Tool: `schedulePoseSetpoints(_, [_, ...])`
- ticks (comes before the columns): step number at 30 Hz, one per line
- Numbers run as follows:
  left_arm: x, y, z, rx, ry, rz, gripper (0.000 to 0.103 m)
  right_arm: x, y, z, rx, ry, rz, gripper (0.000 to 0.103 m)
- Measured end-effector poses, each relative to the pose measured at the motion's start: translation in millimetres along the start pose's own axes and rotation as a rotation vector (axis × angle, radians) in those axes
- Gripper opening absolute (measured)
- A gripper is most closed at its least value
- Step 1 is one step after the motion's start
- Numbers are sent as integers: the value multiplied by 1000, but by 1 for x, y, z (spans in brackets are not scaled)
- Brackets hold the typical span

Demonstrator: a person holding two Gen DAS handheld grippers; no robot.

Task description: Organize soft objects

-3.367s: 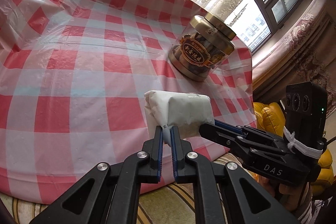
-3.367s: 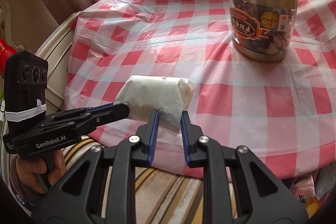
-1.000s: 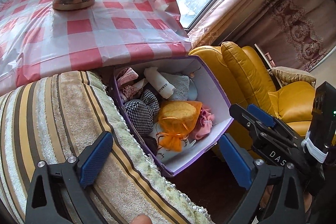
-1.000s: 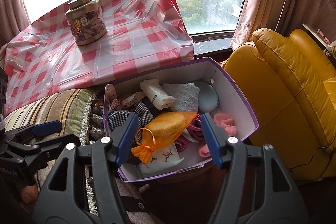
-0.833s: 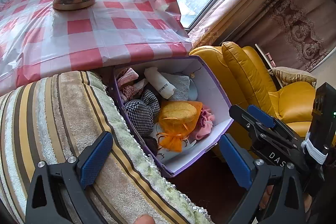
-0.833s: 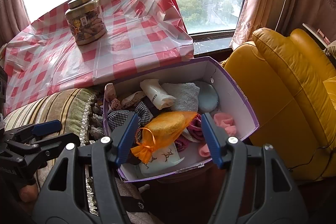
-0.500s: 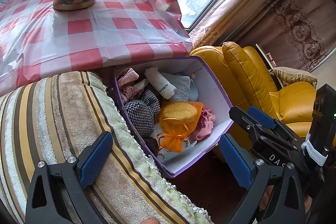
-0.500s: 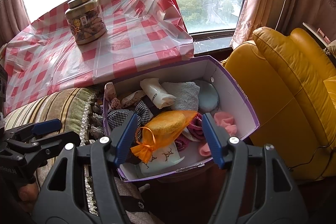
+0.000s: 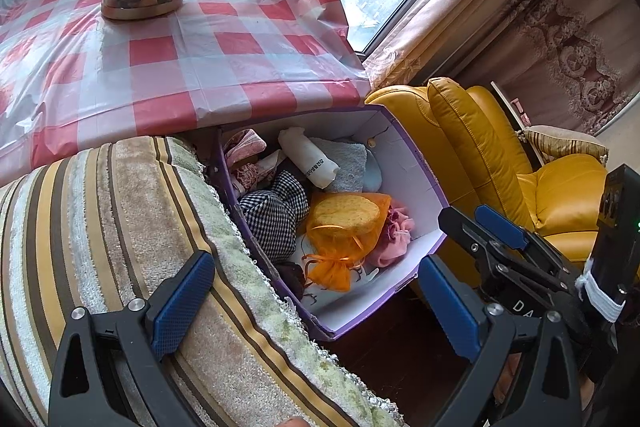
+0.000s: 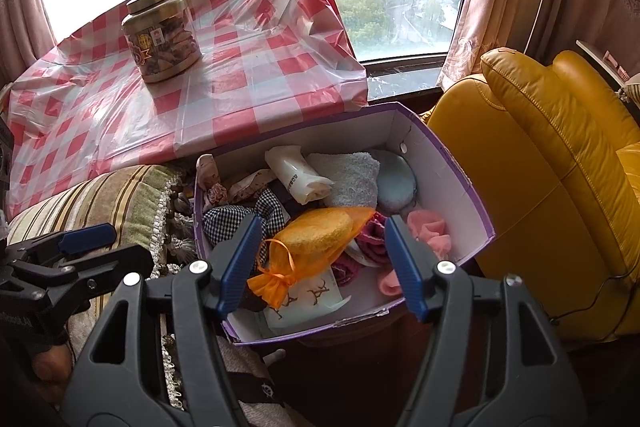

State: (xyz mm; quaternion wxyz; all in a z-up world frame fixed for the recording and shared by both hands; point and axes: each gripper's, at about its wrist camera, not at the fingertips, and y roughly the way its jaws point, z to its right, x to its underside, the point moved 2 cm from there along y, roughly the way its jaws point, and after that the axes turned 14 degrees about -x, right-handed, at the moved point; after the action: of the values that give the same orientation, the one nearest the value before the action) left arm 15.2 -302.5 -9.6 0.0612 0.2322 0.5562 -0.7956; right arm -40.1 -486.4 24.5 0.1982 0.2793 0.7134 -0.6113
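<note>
Right wrist view shows us over the purple-rimmed white cardboard box [image 10: 440,163], right gripper [image 10: 326,269] half open with nothing between its jaws. We judge the next pick is the orange mesh pouch holding a yellow sponge [image 10: 316,239], framed between the jaws but below them: we should descend straight and close on its bulk, not the ribbon. Our left gripper [image 9: 316,303] hangs wide open and empty beside the box, over the striped cushion [image 9: 100,211].

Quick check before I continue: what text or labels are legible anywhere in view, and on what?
"DA", rest hidden: on the right gripper body, left wrist view.
Jar label: characters too blurred to read.
White roll in the box: small print, unreadable.
Left gripper body: lettering cut off, unreadable.
</note>
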Motion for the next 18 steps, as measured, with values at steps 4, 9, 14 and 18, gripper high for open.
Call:
schedulePoseSetpoints(4, [0, 1, 0, -4, 0, -2, 103, 0, 0, 0, 0, 0, 0, 67])
schedulePoseSetpoints(9, [0, 3, 0, -7, 4, -4, 103, 1, 1, 1, 0, 3, -1, 67])
schedulePoseSetpoints(14, [0, 4, 1, -12, 10, -8, 103, 2, 1, 2, 1, 4, 0, 67])
schedulePoseSetpoints(18, [-1, 4, 5, -31, 29, 5, 103, 2, 0, 2, 7, 10, 3, 67])
